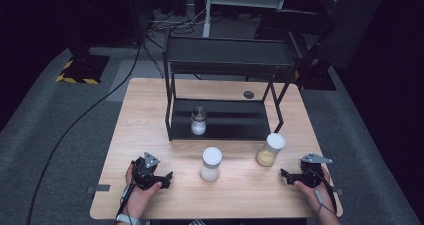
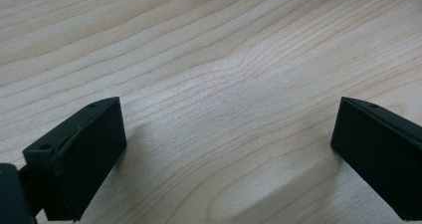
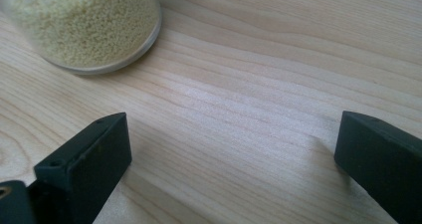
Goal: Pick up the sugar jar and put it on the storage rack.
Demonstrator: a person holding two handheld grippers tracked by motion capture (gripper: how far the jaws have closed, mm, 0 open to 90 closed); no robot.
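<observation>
From above, both tools rest on the desk (image 1: 150, 105), the left tool (image 1: 159, 179) and right tool (image 1: 290, 176) released, probably waiting. In front of the rack (image 1: 220, 112) stand a white jar (image 1: 211, 163) and a yellow jar (image 1: 270, 149); a third jar (image 1: 198, 120) stands inside it.

The left gripper view shows spread jaws over bare wood.

In the right gripper view, the yellow jar (image 3: 84, 25) is ahead of the jaws, apart.

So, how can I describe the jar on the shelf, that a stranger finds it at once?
Find the black two-level rack at the table's far side. On its lower shelf stands a small glass jar, half full of white powder. Unlike the two jars with pale lids on the bare wood, its top looks dark or clear.
</observation>
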